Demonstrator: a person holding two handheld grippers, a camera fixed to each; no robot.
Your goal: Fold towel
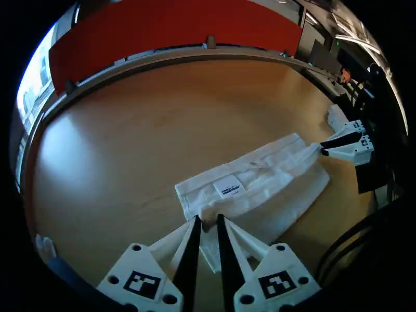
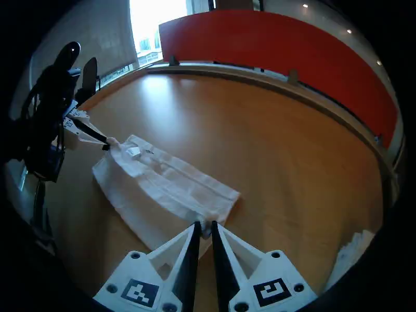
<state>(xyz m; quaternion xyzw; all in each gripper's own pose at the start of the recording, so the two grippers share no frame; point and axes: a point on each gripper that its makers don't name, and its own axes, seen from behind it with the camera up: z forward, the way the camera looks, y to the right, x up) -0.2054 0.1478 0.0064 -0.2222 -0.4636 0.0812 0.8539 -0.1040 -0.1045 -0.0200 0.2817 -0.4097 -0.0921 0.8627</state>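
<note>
White towel (image 1: 260,182) in the middle of the table (image 1: 156,114), lying flat, doubled along its length into a long band, small label (image 1: 229,186) facing up. Held at both short ends: left gripper (image 1: 208,223) narrowed almost to closing, both fingers pinching the near end; right gripper (image 2: 204,229) equally narrow, pinching the opposite end in the same way. Looks like the middle of the job, with the lengthwise fold made and the crosswise one not yet done. Probably calls next for lifting one end and carrying it over onto the other, with firm pinches and edges lined up. Farther out, a red partition (image 1: 171,26) along the table's far edge.
</note>
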